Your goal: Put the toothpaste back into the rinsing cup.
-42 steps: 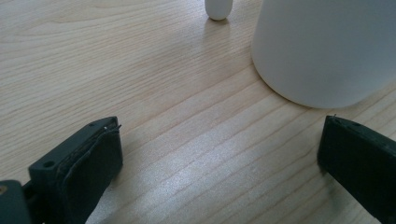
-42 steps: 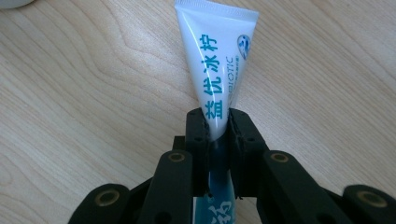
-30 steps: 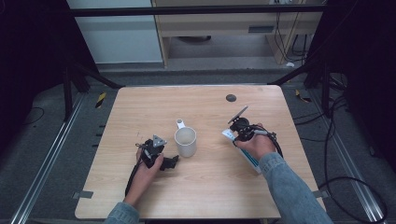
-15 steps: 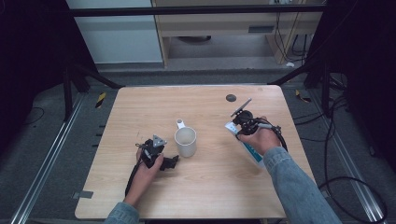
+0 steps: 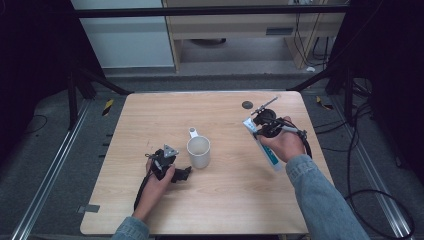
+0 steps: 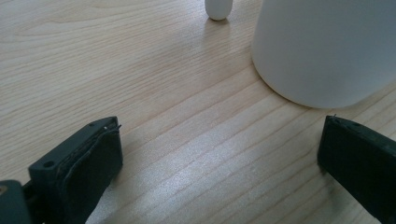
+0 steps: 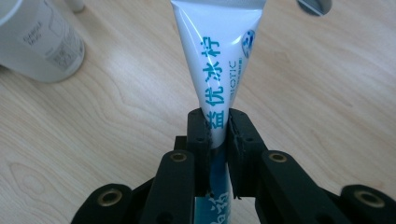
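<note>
A white mug [image 5: 198,152] stands mid-table, its handle [image 5: 193,132] pointing to the far side. My left gripper [image 5: 184,173] rests on the table just left of the mug, held by a hand. In the left gripper view this gripper [image 6: 222,128] is open, with bare wood between the jaws and the mug [image 6: 322,46] close ahead to the right. My right gripper [image 5: 263,131] is shut on a white and blue toothpaste tube [image 5: 266,150]. The right gripper view shows that gripper [image 7: 217,123] pinching the toothpaste tube [image 7: 219,60] at mid-length, flat end pointing away, above the table.
A small dark round disc [image 5: 247,104] lies on the wooden table [image 5: 150,115] near its far edge, also visible as the disc [image 7: 314,4] beyond the tube. The mug [image 7: 39,42] stands to the tube's left. Cables and metal rails surround the table on the floor.
My right gripper has carried the toothpaste tube toward the far side of the table and a little to the right. The left gripper and the mug have stayed put.
</note>
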The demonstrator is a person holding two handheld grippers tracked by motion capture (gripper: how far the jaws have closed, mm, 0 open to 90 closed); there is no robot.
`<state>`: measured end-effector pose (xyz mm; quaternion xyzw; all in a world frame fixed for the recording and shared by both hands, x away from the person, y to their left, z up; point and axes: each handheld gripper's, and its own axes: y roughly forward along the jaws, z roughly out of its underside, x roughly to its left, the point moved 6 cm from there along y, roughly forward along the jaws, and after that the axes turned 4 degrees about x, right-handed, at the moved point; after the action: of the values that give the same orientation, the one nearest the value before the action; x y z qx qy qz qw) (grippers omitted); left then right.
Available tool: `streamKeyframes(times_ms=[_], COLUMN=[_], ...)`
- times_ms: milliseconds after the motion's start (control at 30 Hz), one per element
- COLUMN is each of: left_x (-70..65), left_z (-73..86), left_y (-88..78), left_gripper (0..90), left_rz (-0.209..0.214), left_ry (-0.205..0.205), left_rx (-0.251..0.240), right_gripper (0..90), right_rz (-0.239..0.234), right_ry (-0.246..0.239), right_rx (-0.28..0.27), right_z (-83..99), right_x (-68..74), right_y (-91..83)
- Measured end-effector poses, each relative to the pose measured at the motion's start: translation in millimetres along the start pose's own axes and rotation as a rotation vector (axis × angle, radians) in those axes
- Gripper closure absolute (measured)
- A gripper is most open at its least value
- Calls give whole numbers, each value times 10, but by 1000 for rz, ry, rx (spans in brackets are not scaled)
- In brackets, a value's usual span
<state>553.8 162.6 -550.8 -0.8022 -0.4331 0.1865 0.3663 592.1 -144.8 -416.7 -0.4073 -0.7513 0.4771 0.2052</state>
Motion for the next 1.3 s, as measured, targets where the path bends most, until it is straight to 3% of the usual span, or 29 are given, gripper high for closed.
streamKeyframes(times_ms=[200, 367, 600, 800, 1300], left_x=[2, 2, 1, 0, 1], left_z=[-1, 0, 0, 0, 0], left_y=[0, 0, 0, 0, -1], left_gripper=[0, 0, 0, 0, 0], left_rz=[0, 0, -1, 0, 0], left_ry=[2, 2, 1, 0, 1], left_rx=[0, 0, 0, 0, 1], right_gripper=[803, 802, 803, 805, 807], right_rz=[2, -5, -24, -56, -94], right_ry=[5, -1, -28, -24, -1], right_rx=[-54, -110, -218, -286, -341], right_z=[-77, -150, -281, -392, -499], right_x=[-33, 19, 212, 358, 420], right_y=[-120, -206, -301, -335, -319])
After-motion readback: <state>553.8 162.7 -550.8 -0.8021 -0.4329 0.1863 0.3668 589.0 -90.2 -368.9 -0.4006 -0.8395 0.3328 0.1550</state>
